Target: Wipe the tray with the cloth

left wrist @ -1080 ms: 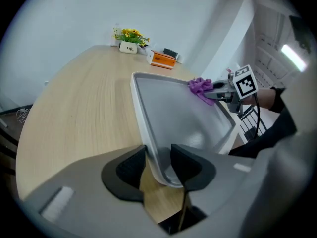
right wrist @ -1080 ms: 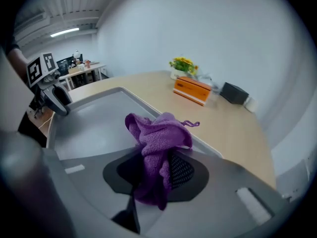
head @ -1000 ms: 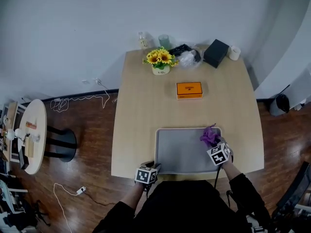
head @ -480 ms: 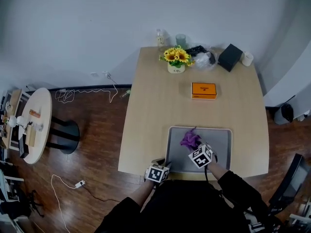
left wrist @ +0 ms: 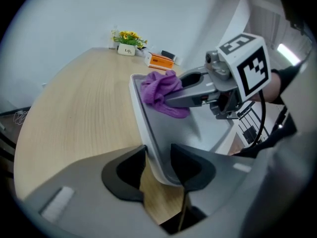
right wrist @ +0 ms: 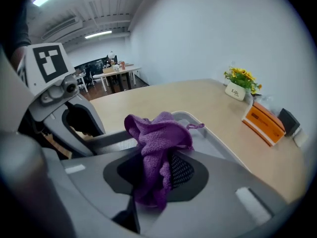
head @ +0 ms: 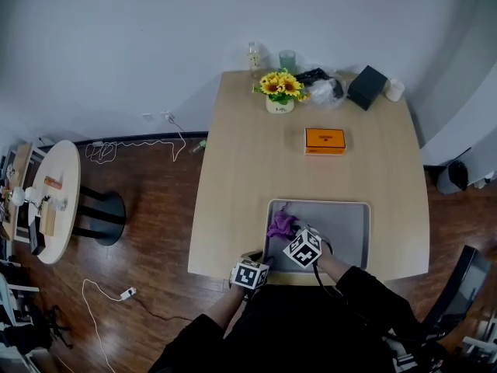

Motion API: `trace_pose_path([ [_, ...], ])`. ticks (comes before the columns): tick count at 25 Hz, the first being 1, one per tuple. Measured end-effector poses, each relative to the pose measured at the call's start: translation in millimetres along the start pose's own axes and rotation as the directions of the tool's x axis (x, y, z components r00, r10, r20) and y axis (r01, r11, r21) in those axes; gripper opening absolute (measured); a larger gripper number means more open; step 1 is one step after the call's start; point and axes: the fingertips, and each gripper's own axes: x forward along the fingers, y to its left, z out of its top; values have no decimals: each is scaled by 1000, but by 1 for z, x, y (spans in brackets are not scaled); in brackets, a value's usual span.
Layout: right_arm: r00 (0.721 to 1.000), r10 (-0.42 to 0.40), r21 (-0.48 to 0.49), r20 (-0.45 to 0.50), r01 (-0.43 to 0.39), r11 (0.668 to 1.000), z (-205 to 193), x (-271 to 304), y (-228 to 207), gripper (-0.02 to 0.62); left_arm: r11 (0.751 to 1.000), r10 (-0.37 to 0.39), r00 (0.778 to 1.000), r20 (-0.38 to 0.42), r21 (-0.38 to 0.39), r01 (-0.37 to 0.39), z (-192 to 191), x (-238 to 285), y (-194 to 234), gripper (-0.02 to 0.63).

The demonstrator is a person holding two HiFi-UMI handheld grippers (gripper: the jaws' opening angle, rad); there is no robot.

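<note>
A grey tray (head: 342,231) lies at the near edge of the wooden table. My right gripper (head: 289,233) is shut on a crumpled purple cloth (head: 280,224) over the tray's left part. In the right gripper view the cloth (right wrist: 158,142) bulges up from between the jaws of my right gripper (right wrist: 156,170), above the tray's rim (right wrist: 218,139). My left gripper (head: 261,259) is shut on the tray's near-left corner; in the left gripper view the tray's rim (left wrist: 141,108) runs between the jaws of my left gripper (left wrist: 157,165). The cloth (left wrist: 159,90) also shows there.
An orange box (head: 324,140) lies mid-table. At the far edge stand a sunflower pot (head: 280,93), a bottle (head: 253,55), a glass (head: 288,61), a plastic bag (head: 324,88), a black box (head: 367,87) and a white cup (head: 394,91). A round side table (head: 54,200) stands at left.
My right gripper has carried the cloth leftwards across the tray, from its right side to its left part. My left gripper stays on the tray's near-left corner.
</note>
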Motion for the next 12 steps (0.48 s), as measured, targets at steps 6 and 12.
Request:
trace_pose_path([
  [6,996,-81,152,-47,87,985,-101,-72,-45,103,1000,22,999,-23,-15,-22,-3,-3,-1,144],
  [12,961,-242,265,-134,270,926,-195,-144,-113,101,999,37,999,-28,-29,-38,2,-3,-5,144],
])
